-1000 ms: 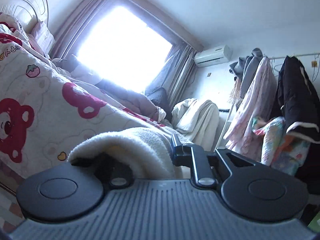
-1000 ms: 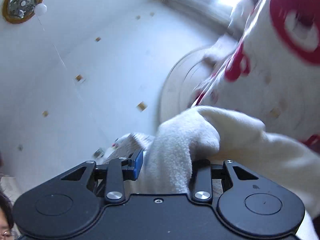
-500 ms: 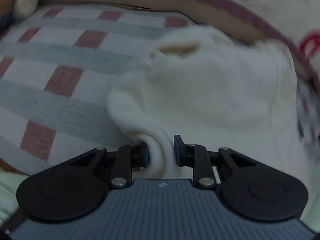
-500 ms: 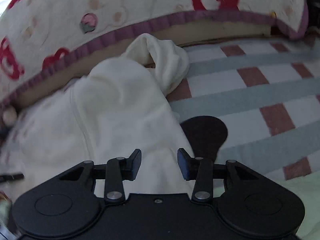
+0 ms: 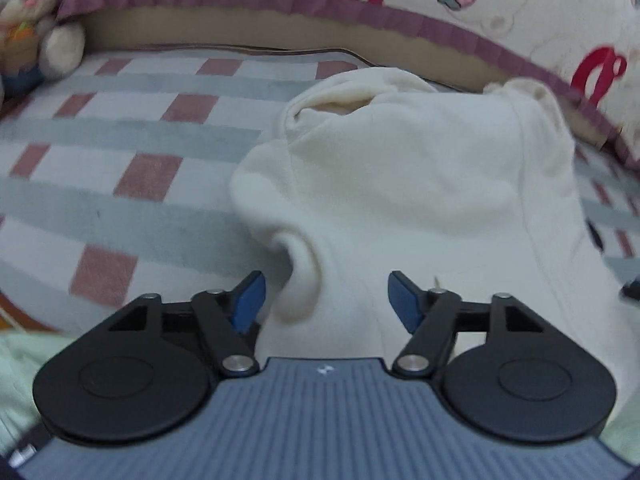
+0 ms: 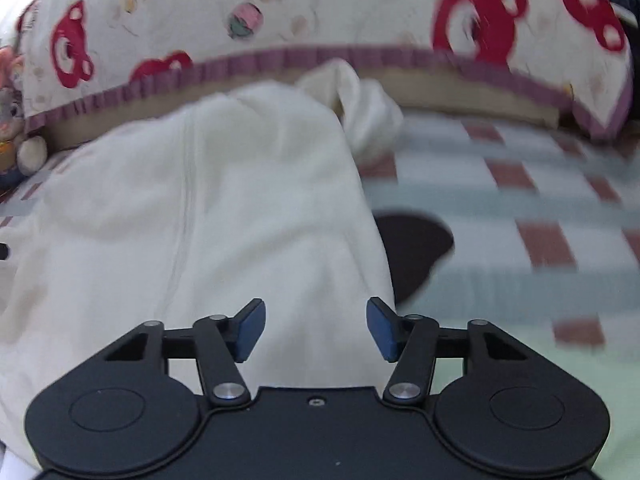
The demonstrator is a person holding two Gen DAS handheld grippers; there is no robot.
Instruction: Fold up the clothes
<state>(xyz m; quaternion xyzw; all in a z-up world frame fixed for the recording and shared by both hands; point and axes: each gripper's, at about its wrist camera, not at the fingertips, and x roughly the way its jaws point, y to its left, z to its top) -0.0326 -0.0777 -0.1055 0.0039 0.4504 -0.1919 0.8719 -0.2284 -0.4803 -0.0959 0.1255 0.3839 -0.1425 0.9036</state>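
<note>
A cream fleece garment [image 5: 400,168] lies spread on the checked bed sheet [image 5: 120,140]. My left gripper [image 5: 326,300] hovers over its near edge, jaws opening, and a rolled fold of fleece lies between the blue pads [image 5: 250,300] without being pressed. In the right wrist view the same garment [image 6: 192,208] fills the left and middle. My right gripper [image 6: 316,328] is over its near right edge, jaws opening, cloth beneath them, pads [image 6: 380,328] clear of it.
A quilt [image 6: 320,12] with red bear prints and a purple frill is bunched along the far side. A grey plush rabbit [image 5: 28,20] sits at the far left. A dark patch [image 6: 412,248] shows on the sheet [image 6: 520,200] right of the garment. Pale green fabric [image 6: 520,372] lies nearest me.
Both grippers swung down from holding the fleece up in the air to the bed. The garment now lies on the sheet, and both pairs of jaws have spread and let go of it.
</note>
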